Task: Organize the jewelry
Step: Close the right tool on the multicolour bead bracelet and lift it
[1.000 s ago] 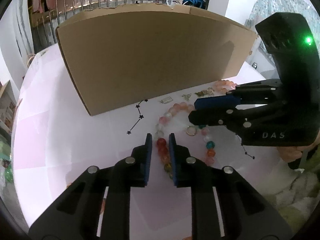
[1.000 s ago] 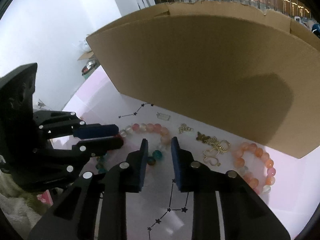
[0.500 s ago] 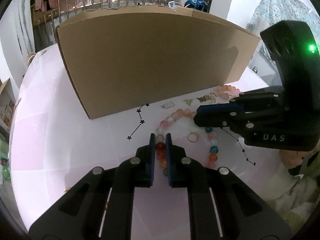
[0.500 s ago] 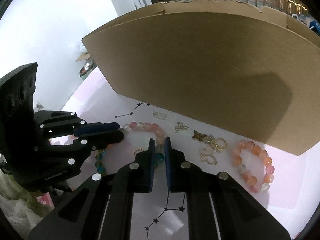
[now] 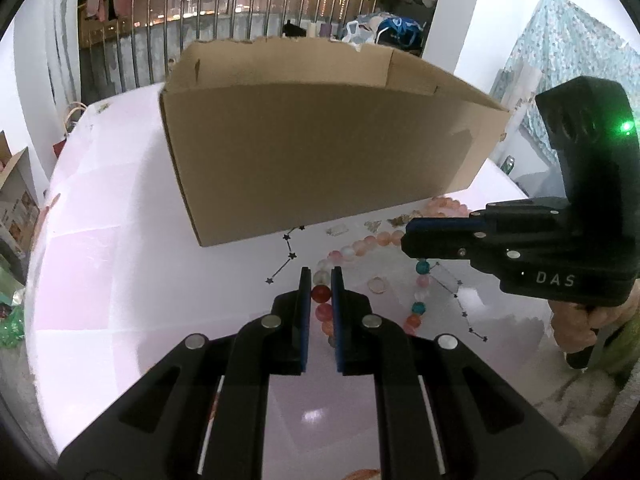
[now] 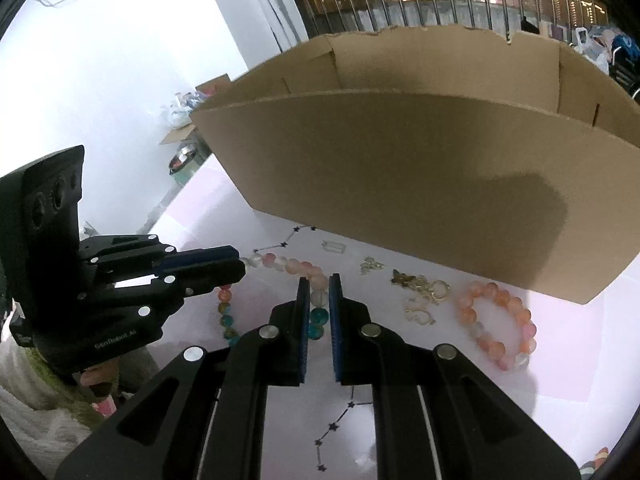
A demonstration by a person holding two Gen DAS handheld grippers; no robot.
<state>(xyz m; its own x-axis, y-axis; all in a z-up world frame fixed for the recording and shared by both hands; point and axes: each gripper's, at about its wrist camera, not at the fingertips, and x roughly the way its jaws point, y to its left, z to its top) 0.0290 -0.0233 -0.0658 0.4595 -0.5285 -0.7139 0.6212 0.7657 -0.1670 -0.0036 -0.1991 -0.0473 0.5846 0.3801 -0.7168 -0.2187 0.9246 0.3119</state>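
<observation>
So both grippers are clamped on the same multicolour bead necklace [image 5: 322,294], one on each side of the loop. The left gripper [image 5: 321,280] has its jaws pinched narrow on a red bead, and the right gripper [image 6: 319,286] is squeezed down on a pale bead just above a teal one. My guess is that a two-point hold keeps a floppy strand from sagging or tangling when it goes up and over a wall, which is why both hands are on it.

Everything sits in front of the cardboard box [image 5: 320,168], so I'll use that as the landmark. The necklace lies on the near side of its front wall, closer to the box's left end as the right wrist sees it. Further right along that same wall there's a pile of small gold pieces [image 6: 420,292] and then a pink bead bracelet [image 6: 500,324] (neither touched). A thin star-link chain [image 5: 286,260] runs out from the box's bottom edge, and a little ring [image 5: 377,285] lies inside the necklace loop.

The box is open-topped, probably where it all ends up, though I can't see its floor.

The surface is a glossy pale pink table [image 5: 100,280]. Behind the box are metal railings [image 5: 200,40] with clothes hung on them, and white walls.
</observation>
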